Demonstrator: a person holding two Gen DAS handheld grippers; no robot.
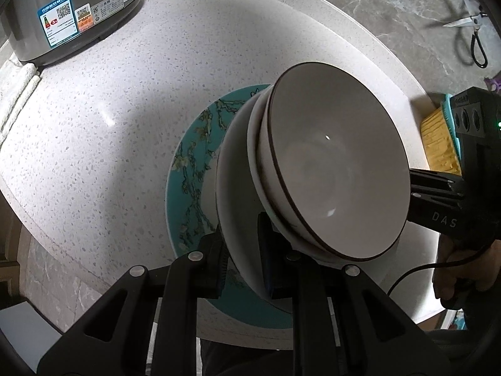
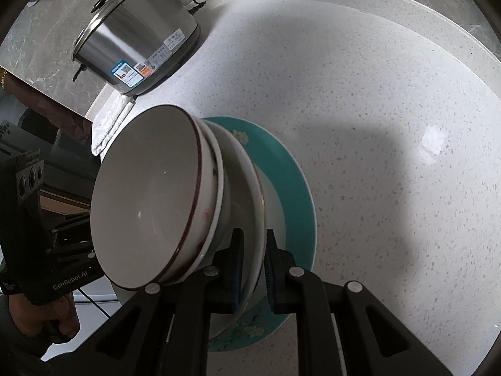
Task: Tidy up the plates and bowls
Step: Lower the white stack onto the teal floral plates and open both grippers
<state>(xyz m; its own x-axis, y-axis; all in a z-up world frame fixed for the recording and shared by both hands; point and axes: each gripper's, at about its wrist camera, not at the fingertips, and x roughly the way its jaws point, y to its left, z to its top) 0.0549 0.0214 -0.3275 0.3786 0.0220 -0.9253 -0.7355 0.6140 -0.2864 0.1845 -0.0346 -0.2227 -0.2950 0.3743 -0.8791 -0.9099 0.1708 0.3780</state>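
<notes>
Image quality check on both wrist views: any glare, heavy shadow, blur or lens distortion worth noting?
Left wrist view: sharp; strong fisheye bends the counter edge; small glare specks in the top bowl, bright patch on the counter. Right wrist view: also sharp, same barrel warp and dark corners; a broad soft shadow crosses the counter; the steel pot shows mild sheen.

Speckled white countertop [image 2: 375,125], grey marbled wall [image 1: 391,3], soft daylight

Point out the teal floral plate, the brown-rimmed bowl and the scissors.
teal floral plate [image 1: 191,169]: left wrist view, patterned rim.
brown-rimmed bowl [image 2: 147,194]: right wrist view, inner wall.
scissors [image 1: 477,48]: left wrist view, black handle loop.
</notes>
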